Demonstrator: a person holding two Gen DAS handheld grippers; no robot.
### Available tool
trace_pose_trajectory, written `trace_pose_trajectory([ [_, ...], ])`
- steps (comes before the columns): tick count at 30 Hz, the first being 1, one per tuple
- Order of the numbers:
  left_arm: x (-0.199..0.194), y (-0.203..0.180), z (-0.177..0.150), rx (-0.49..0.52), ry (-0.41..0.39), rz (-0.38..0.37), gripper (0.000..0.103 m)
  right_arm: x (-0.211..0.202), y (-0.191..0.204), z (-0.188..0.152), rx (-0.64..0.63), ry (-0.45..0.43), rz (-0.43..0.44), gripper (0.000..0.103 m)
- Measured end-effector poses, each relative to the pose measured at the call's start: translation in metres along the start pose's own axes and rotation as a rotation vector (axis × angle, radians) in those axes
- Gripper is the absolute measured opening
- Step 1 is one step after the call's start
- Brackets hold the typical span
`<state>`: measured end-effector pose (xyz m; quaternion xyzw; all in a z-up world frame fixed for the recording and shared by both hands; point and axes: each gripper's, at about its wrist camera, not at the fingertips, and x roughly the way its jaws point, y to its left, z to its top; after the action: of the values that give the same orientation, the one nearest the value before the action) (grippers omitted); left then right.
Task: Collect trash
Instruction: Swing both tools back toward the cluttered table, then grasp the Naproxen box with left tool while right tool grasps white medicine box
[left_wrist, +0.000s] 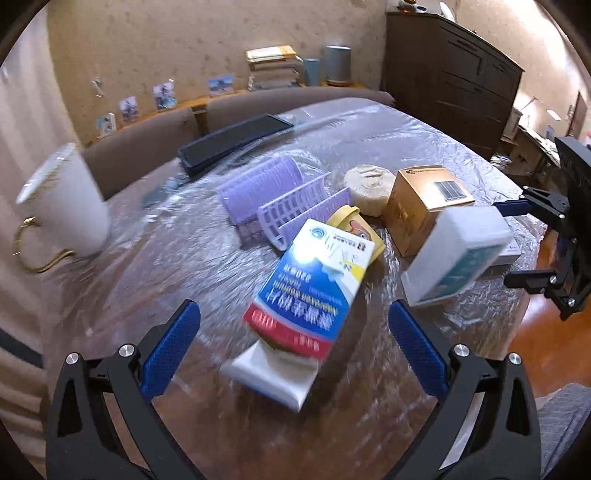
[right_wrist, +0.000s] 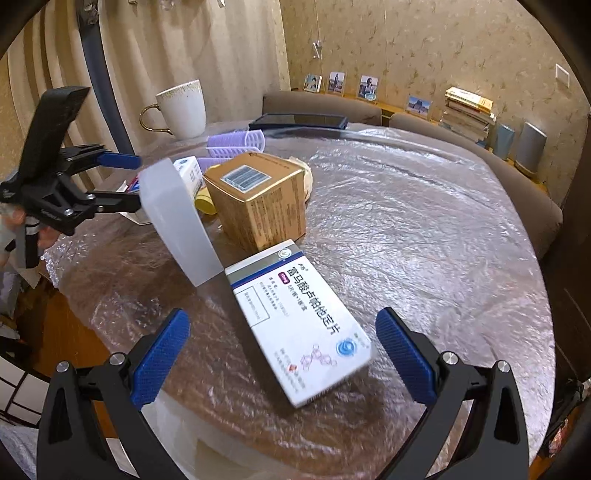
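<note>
Our right gripper is spread apart around a flat white medicine box with blue printing, low in the frame; its long axis runs diagonally between both pads. Our left gripper, also apart, hangs over a blue-and-red carton.

Around the gold box, with its black-and-white barcode label, we see a white carton printed with dark blue characters and a blue swirl logo nearer us. Behind the gold box we find lilac ribbed curlers, a white mug with a gold handle and speckled gold rim, and a dark navy tablet. Left of it lies a blue, red and white carton over something yellow. Our grippers' fingers are blue, textured, on black frames.
</note>
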<state>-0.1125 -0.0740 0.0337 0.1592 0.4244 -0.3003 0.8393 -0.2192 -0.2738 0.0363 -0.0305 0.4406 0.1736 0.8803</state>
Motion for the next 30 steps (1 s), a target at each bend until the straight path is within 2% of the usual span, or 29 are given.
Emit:
trace_pose_trajectory([
  [5, 0.019, 0.004, 0.008, 0.042, 0.027, -0.07, 0.099, 0.009, -0.005, 0.003, 0.02, 0.014, 0.026, 0.097],
  [10, 0.03, 0.009, 0.013, 0.04, 0.049, -0.128, 0.071, 0.009, -0.008, 0.006, 0.039, 0.005, 0.051, 0.083],
  [13, 0.032, 0.01, 0.013, 0.034, 0.049, -0.155, 0.062, 0.007, -0.009, 0.006, 0.053, -0.004, 0.082, 0.077],
  [19, 0.029, 0.011, 0.011, 0.016, 0.044, -0.145, 0.051, 0.008, -0.001, 0.006, 0.025, 0.001, 0.075, 0.077],
  [24, 0.022, 0.011, 0.006, -0.018, 0.037, -0.154, 0.05, 0.007, 0.008, 0.004, 0.036, 0.003, 0.097, 0.077],
  [30, 0.027, 0.006, 0.006, -0.021, 0.056, -0.125, 0.05, 0.01, 0.011, 0.007, 0.084, -0.003, 0.067, 0.077],
])
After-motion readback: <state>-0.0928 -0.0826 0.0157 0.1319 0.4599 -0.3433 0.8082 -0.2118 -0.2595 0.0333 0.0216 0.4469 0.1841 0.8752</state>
